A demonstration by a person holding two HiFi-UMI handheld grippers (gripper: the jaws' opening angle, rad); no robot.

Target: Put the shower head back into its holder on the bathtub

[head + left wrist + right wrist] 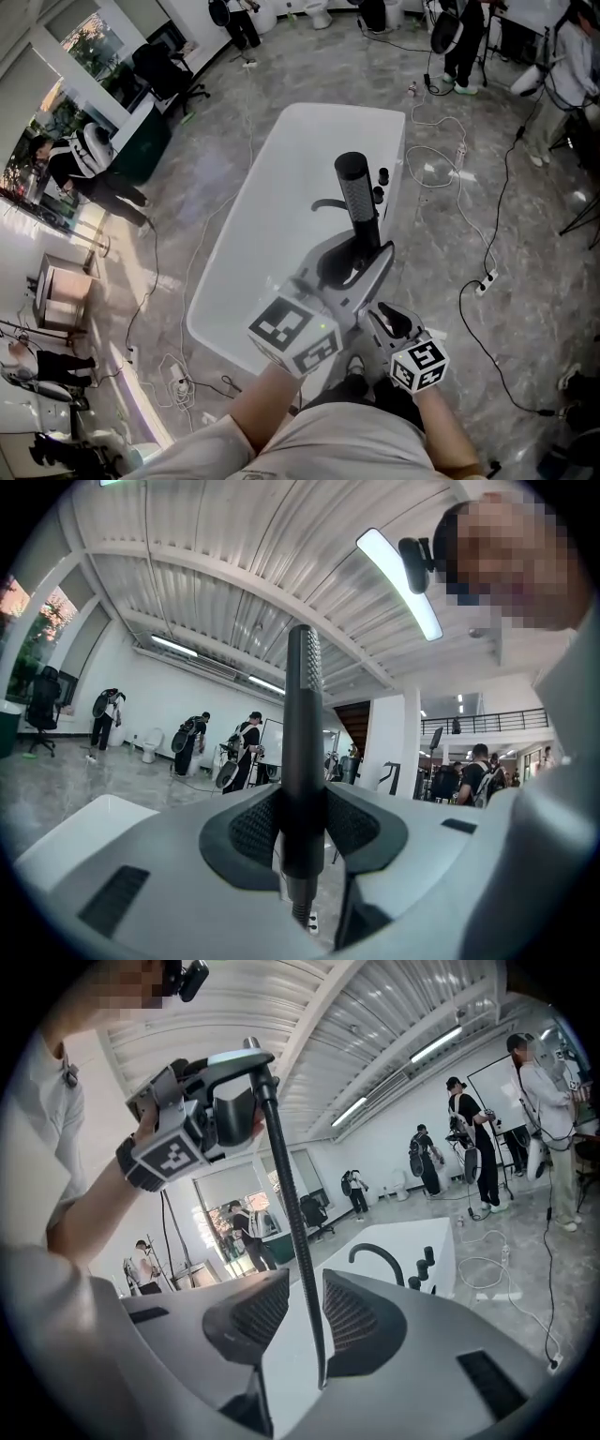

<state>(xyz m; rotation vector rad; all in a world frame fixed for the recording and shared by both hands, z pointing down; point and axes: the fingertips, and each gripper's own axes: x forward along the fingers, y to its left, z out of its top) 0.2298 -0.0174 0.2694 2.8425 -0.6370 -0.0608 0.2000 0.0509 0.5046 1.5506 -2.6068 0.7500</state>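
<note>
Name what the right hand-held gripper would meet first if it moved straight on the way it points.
The black hose, which hangs between its open jaws. The right hand-held gripper would likely push that first, then probably reach the white bathtub beyond.

- The person is wearing a pale short-sleeved shirt point(37, 1119) and is carrying a small black camera point(416, 559) at the head.
- The left gripper point(361, 253) is showing a smooth light-grey shell with a dark rectangular slot point(114, 900) sunk into it.
- Its pads point(251, 829) are showing as dark grey, finely ribbed insets with rounded outlines.
- A marker cube point(293, 335) of black-and-white squares is riding at its rear.
- The right gripper point(386, 315) is wearing the same grey shell, with dark ribbed insets point(354, 1321) and a second marker cube point(419, 364).
</note>
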